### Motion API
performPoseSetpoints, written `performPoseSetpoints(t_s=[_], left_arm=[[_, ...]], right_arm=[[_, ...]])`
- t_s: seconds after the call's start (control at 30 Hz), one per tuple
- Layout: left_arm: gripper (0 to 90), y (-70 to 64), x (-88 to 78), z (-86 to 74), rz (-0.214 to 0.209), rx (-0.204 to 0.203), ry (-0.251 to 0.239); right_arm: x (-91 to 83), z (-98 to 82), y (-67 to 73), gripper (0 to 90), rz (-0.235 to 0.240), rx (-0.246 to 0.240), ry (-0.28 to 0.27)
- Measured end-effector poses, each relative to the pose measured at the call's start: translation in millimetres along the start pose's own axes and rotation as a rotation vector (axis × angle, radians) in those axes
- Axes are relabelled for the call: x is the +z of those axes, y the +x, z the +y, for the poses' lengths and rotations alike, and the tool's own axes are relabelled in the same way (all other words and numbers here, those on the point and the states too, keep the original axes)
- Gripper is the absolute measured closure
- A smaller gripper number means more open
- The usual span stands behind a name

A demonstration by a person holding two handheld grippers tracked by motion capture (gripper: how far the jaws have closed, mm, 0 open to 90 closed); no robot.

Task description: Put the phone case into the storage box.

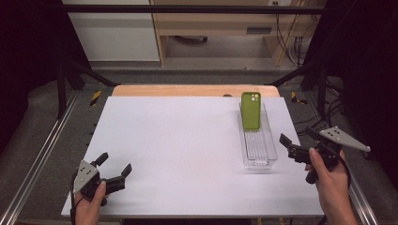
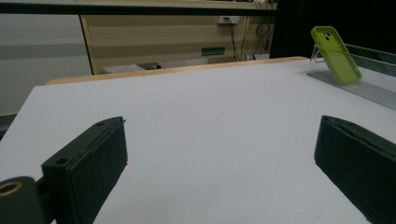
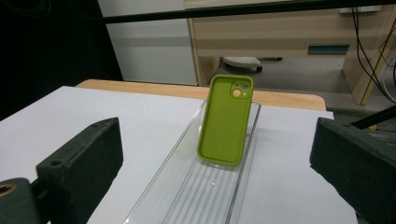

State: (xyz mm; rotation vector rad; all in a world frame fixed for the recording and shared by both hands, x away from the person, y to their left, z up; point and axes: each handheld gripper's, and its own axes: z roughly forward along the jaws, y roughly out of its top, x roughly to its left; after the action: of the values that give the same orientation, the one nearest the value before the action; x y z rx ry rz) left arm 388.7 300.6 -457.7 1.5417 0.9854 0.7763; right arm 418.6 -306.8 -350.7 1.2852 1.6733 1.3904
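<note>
A green phone case (image 1: 250, 110) (image 3: 225, 119) (image 2: 337, 54) stands upright, leaning against the far end of a long clear plastic tray (image 1: 257, 149) (image 3: 196, 191) (image 2: 373, 91) on the right half of the white table. My right gripper (image 1: 296, 143) (image 3: 215, 172) is held open just right of the tray's near end, jaws wide apart and pointing along the tray at the case. My left gripper (image 1: 114, 163) (image 2: 219, 163) is open near the table's front left corner, nothing between its jaws.
The white table top (image 1: 178, 150) lies on a wooden board whose edge shows at the back (image 1: 187, 90). Black frame bars (image 1: 75, 70) rise at both back corners. Cupboards and cables stand beyond the table.
</note>
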Motion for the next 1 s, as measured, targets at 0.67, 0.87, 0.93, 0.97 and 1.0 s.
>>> performPoseSetpoints(t_s=[0.67, 0.87, 0.93, 0.97, 1.0], left_arm=[[2.1, 3.7, -1.5, -0.2, 0.008, -0.003, -0.004], [2.1, 3.6, -1.4, -0.2, 0.007, -0.003, -0.003], [2.1, 3.4, -1.3, -0.3, 0.005, -0.003, -0.003], [2.1, 3.3, -1.3, -0.3, 0.005, -0.003, -0.003], [2.1, 3.3, -1.3, -0.2, 0.005, -0.002, -0.003]], right_arm=[[-8.3, -27.6, -0.6, 3.2, -0.019, -0.004, -0.030], [-12.1, -34.9, -1.4, 3.2, -0.024, 0.003, -0.026], [-13.0, -37.4, -1.3, 3.2, -0.026, -0.004, -0.023], [-13.1, -38.7, -0.8, 3.2, -0.026, -0.005, -0.023], [-13.0, -40.0, -0.3, 3.2, -0.026, -0.006, -0.021]])
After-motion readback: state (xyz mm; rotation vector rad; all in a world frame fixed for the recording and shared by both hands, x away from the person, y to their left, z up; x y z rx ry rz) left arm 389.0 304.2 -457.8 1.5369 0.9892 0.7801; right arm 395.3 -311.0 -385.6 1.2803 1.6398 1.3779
